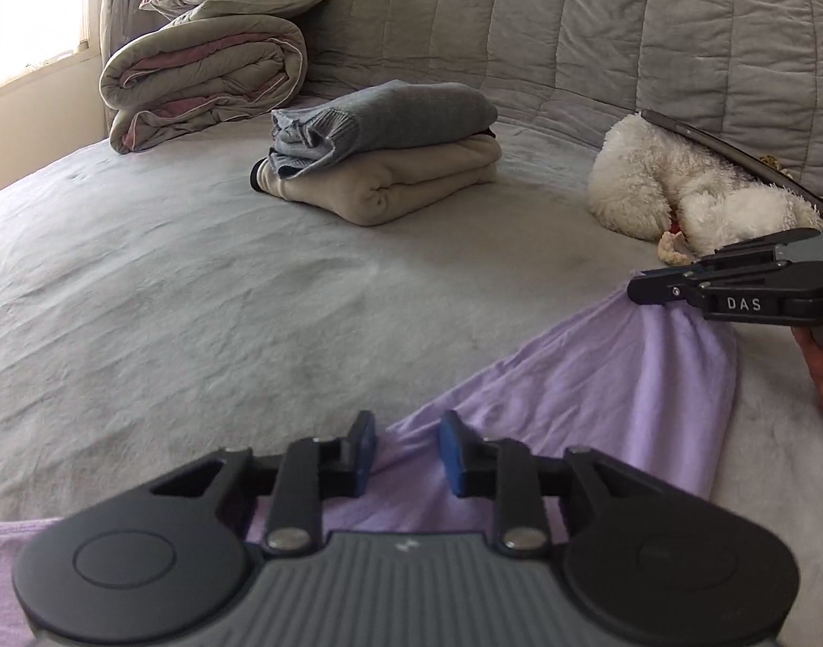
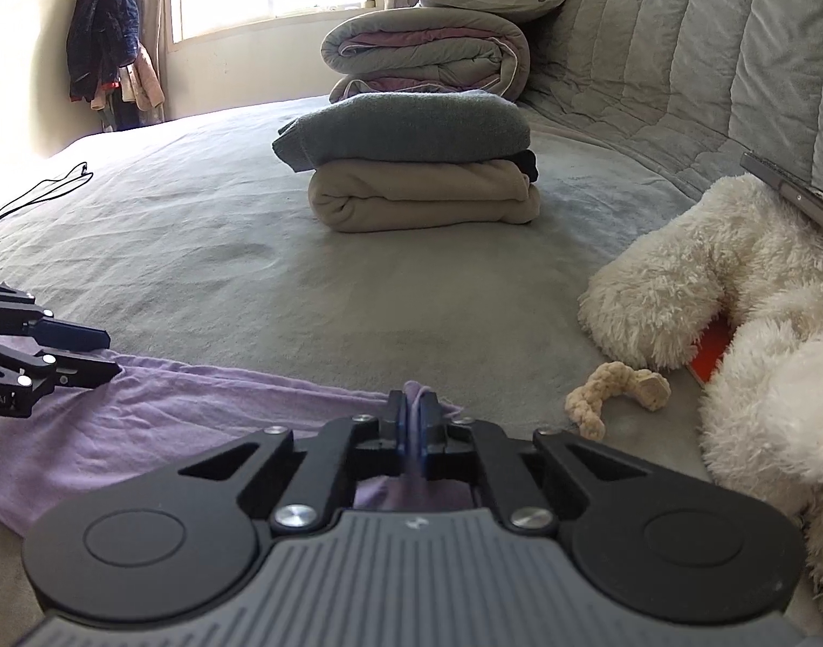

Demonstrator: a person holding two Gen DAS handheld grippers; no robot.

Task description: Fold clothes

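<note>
A lilac garment (image 1: 616,377) (image 2: 158,420) lies spread on the grey bed near the front edge. My left gripper (image 1: 406,450) is open, its blue pads (image 1: 452,453) standing apart over the garment's near edge with cloth between and under them. The left gripper (image 2: 107,353) shows at the left of the right wrist view, jaws apart above the cloth. My right gripper (image 2: 412,420) is shut on a pinched fold of the lilac garment, lifting a corner. From the left wrist view the right gripper (image 1: 640,288) holds that corner raised, a hand (image 1: 821,372) behind it.
A stack of folded clothes, grey sweater (image 1: 390,118) (image 2: 406,126) on a beige one (image 1: 406,178) (image 2: 427,194), sits mid-bed. A white plush toy (image 1: 681,183) (image 2: 735,291) and rope toy (image 2: 611,393) lie right. Rolled duvet and pillows (image 1: 206,70) (image 2: 433,48) sit at the back. A black cable (image 2: 39,188) lies far left.
</note>
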